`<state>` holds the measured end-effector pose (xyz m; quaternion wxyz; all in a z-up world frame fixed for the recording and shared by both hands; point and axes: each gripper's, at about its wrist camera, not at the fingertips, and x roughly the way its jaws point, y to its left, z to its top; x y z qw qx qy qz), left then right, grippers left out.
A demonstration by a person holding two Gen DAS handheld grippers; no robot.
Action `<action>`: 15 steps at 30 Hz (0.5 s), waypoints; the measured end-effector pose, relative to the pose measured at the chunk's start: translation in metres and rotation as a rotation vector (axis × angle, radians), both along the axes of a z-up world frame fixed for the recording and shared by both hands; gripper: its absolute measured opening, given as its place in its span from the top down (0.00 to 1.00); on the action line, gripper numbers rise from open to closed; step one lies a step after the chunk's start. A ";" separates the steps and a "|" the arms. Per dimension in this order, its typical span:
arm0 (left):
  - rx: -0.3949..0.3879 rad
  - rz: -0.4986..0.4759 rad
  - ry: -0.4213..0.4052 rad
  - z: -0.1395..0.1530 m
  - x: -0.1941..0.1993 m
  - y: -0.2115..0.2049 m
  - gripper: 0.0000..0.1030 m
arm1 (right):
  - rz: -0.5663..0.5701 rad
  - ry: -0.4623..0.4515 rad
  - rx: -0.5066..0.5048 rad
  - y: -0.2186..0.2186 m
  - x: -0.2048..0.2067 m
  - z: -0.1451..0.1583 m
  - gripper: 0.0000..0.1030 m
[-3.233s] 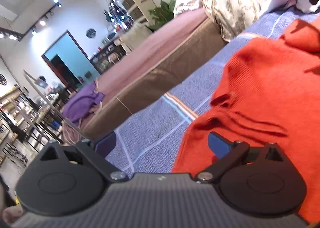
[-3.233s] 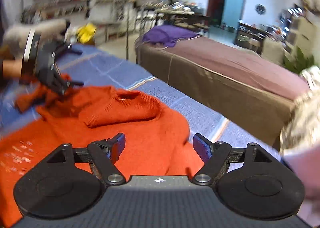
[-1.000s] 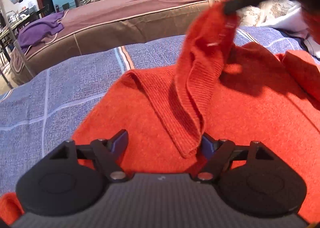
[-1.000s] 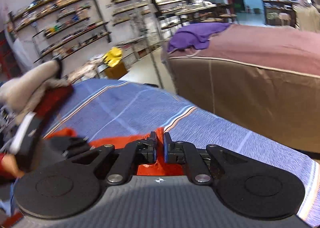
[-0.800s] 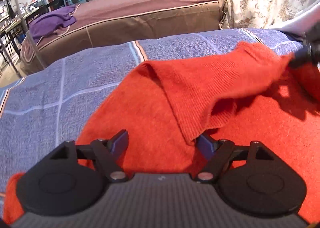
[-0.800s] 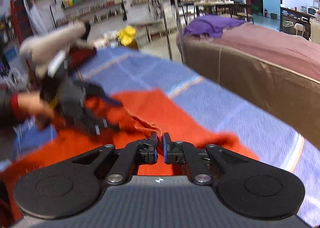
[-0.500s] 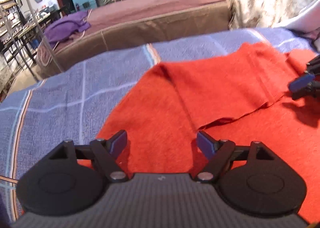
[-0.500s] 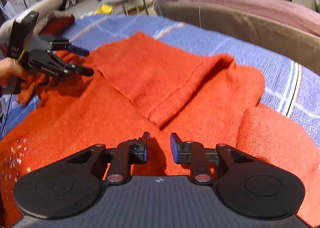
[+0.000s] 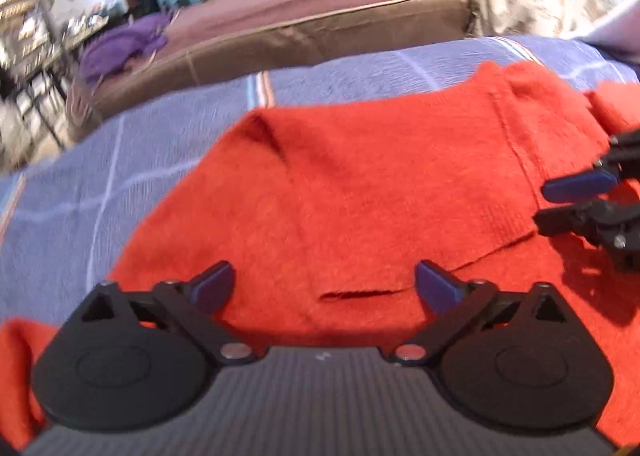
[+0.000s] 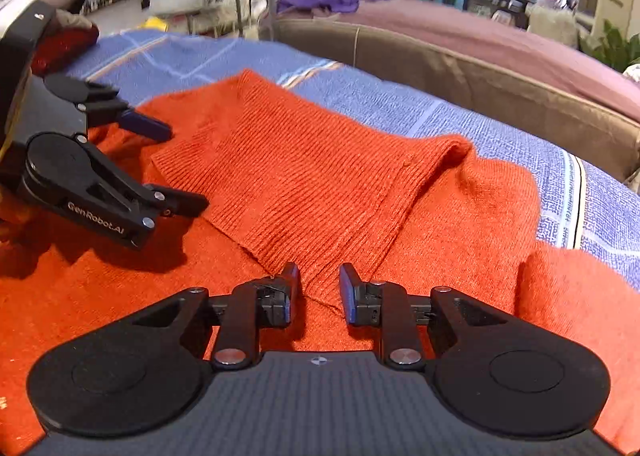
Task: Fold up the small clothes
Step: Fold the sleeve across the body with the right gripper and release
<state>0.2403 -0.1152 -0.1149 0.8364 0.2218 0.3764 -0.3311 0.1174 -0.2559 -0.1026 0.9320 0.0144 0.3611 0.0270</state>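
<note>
Orange-red knit sweater (image 10: 460, 223) spread flat on a blue checked bedcover (image 10: 400, 111), one ribbed sleeve (image 10: 304, 175) folded diagonally across the body, its cuff edge lying loose on the fabric, soft crease at the shoulder fold

sweater (image 10: 440, 215) on bedspread (image 10: 460, 111) | sleeve (image 10: 304, 175) folded across sweater | sofa (image 10: 500, 67) behind bedspread

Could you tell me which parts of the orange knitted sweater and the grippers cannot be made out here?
- Orange knitted sweater: its near part is hidden by the gripper bodies and cut off by the frame edges in both wrist views.
- Folded sleeve: motion-blurred in the left wrist view.
- Right gripper: cut off by the edge there.
- Left gripper: its handle is cut off in the right wrist view.
</note>
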 end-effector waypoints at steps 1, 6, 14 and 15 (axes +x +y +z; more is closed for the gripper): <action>-0.009 0.000 0.018 0.000 0.003 0.003 0.00 | -0.004 -0.006 -0.007 0.001 0.000 0.000 0.61; 0.027 -0.028 -0.028 0.022 -0.011 0.007 0.01 | -0.077 -0.088 0.068 -0.001 -0.023 0.029 0.56; -0.168 0.040 -0.003 0.041 -0.115 0.056 0.00 | -0.349 -0.210 0.240 -0.004 -0.141 0.051 0.08; -0.166 0.041 0.015 0.037 -0.129 0.058 0.00 | -0.403 -0.213 0.235 -0.007 -0.156 0.049 0.08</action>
